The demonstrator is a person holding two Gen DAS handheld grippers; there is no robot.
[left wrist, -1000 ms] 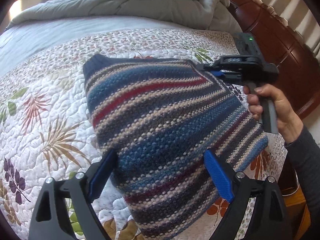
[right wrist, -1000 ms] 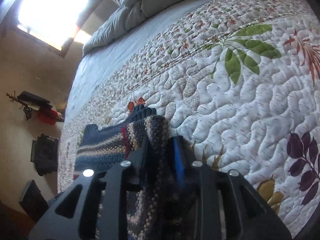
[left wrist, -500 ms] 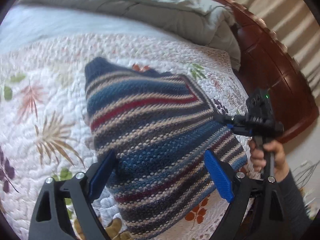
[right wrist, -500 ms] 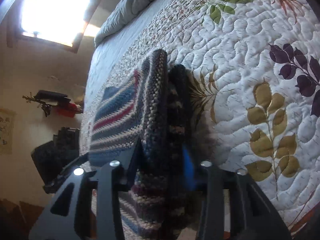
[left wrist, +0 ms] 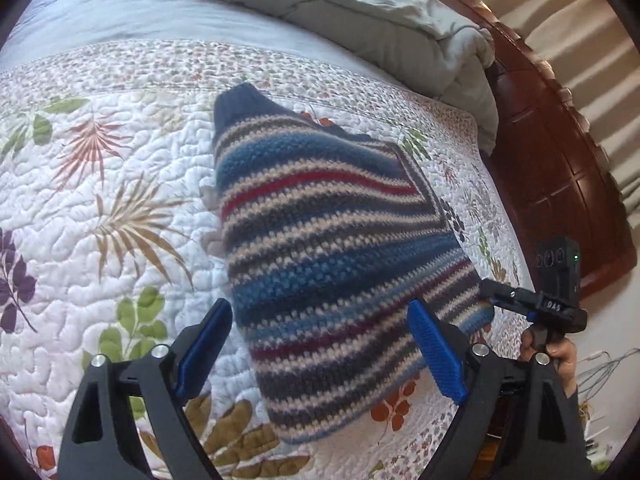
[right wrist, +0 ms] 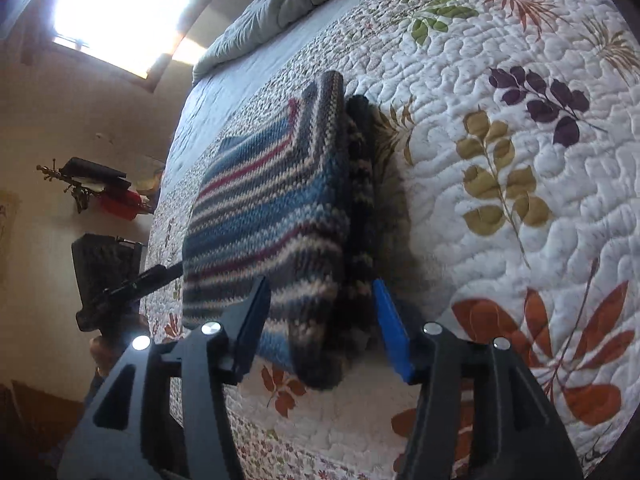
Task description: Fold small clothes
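A striped knit sweater (left wrist: 320, 248), banded in blue, cream, grey and red, lies folded on the floral quilt (left wrist: 100, 208) near the bed's foot corner, its dark navy ribbed edge pointing up the bed. From the right wrist camera the fold shows as two stacked layers, the upper one lying over a darker lower one.

The right gripper (right wrist: 320, 320) sits at the near folded corner. Its jaws have just been opening, and the blue pads now stand clear on either side of the knit, with the corner of the sweater between them but not pinched. In the left wrist view a hand (left wrist: 560, 354) grips this tool's handle beside the bed edge.

The left gripper (left wrist: 320, 354) hovers over the sweater's near edge with its jaws spread wide, nothing between the pads.

Beyond the quilt lies a pale blue sheet (left wrist: 120, 20), then a rumpled grey comforter (left wrist: 360, 12). A dark wooden footboard (left wrist: 560, 160) borders the bed.
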